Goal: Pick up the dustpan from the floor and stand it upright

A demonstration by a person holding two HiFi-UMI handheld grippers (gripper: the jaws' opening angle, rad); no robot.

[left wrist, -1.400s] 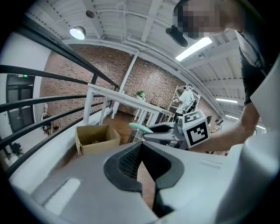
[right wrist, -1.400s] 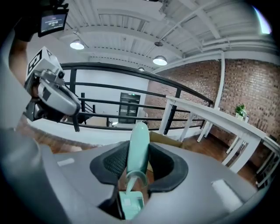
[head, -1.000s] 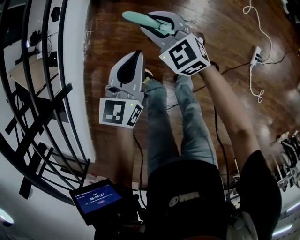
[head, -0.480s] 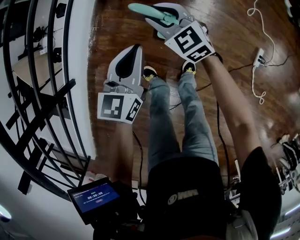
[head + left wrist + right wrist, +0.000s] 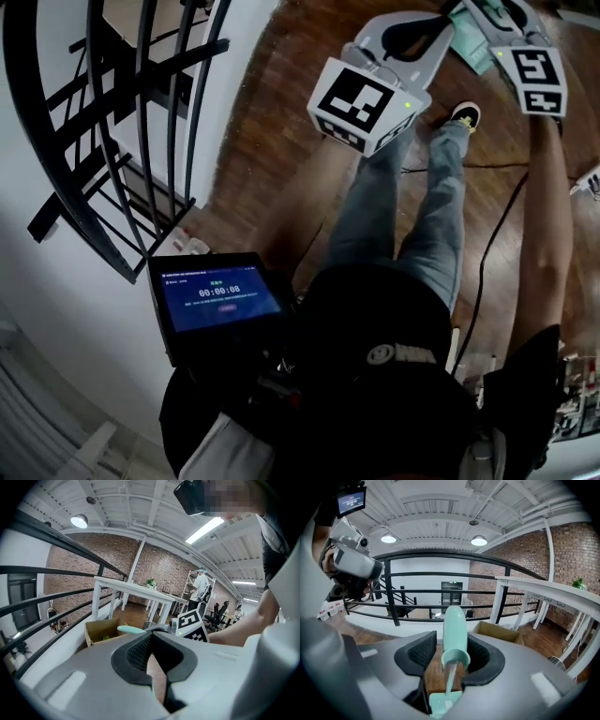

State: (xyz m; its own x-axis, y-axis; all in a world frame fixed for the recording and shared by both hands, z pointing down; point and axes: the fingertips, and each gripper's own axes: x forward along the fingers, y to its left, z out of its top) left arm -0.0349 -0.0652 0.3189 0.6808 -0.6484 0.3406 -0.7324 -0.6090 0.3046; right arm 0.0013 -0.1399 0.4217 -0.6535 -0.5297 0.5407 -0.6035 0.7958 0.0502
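The mint-green dustpan (image 5: 469, 47) shows at the top edge of the head view, beside my right gripper (image 5: 489, 9). In the right gripper view its handle (image 5: 454, 630) stands upright between the jaws, with its pan (image 5: 443, 704) low on the wooden floor. The right gripper (image 5: 451, 641) is opening: floor shows between the left pad and the handle. My left gripper (image 5: 446, 17) hovers just left of it, shut and empty. From the left gripper (image 5: 151, 637) view, the handle tip (image 5: 131, 630) pokes out beside the right gripper's marker cube (image 5: 190, 625).
A black metal railing (image 5: 122, 141) runs along the left. A cardboard box (image 5: 499, 631) sits by the railing beyond the dustpan. The person's legs and shoe (image 5: 464, 114) stand close behind the grippers. Cables (image 5: 497, 225) trail over the floor at right. White tables (image 5: 136, 590) stand further off.
The head view has swung, so both grippers now sit at its top right. The right gripper has gone lower with the dustpan. The left gripper stays shut beside it.
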